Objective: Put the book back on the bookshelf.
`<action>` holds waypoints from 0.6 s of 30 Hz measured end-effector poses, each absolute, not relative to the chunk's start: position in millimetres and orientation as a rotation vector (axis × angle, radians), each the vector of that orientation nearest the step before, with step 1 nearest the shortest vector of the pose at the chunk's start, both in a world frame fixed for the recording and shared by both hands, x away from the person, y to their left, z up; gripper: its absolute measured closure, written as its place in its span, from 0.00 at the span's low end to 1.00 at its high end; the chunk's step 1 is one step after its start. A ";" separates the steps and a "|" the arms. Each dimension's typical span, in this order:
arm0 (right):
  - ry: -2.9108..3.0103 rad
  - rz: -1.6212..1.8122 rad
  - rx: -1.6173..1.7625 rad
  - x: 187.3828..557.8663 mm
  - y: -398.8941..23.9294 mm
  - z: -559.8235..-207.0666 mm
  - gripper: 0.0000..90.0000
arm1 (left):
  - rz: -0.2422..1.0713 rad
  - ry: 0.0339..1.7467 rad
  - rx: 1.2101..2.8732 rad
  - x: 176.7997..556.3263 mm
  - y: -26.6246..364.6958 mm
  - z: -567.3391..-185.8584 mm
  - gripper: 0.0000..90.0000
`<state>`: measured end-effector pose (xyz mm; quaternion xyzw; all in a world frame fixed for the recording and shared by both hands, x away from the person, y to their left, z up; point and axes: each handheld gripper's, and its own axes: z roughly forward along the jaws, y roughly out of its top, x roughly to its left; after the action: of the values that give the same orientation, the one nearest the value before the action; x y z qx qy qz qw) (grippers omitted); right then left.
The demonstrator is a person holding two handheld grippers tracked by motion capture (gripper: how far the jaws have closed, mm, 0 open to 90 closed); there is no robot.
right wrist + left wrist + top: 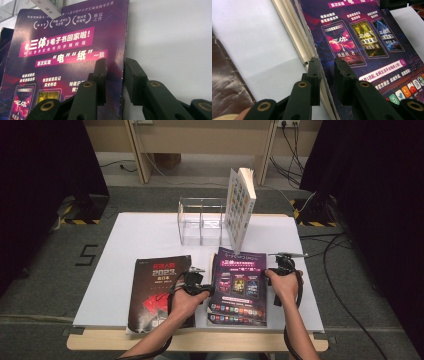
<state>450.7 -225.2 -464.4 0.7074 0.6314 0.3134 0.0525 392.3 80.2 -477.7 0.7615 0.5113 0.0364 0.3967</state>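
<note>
Both grippers clamp the purple magazine (pixel 239 287) lying flat on the desk (pixel 135 240): left gripper (pixel 327 65) on its left edge, right gripper (pixel 115 65) on its right. Judged thin, floppy, glossy; two-edge support prevents sagging.

This looks like a lab or studio set up for recording. A white board (pixel 150 240) lies on a wooden table (pixel 200 341) standing on grey carpet (pixel 45 270), flanked by black curtains (pixel 45 160). Yellow-black hazard tape (pixel 80 221) marks the floor, a taped number (pixel 86 255) sits beside it, and cables (pixel 335 250) run to wall sockets (pixel 287 123).
</note>
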 end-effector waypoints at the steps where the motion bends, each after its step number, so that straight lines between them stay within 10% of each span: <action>1: 1.920 0.955 2.153 450.1 -225.3 -464.4 0.81 | 0.087 1.295 1.927 391.4 80.6 -477.7 0.84; 18: 1.928 0.966 2.135 436.1 -223.3 -465.0 0.81 | 0.084 1.285 1.936 377.3 82.6 -477.7 0.84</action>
<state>436.1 -223.3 -465.0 0.7026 0.6344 0.3178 0.0537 377.3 82.6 -477.7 0.7642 0.5072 0.0331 0.3971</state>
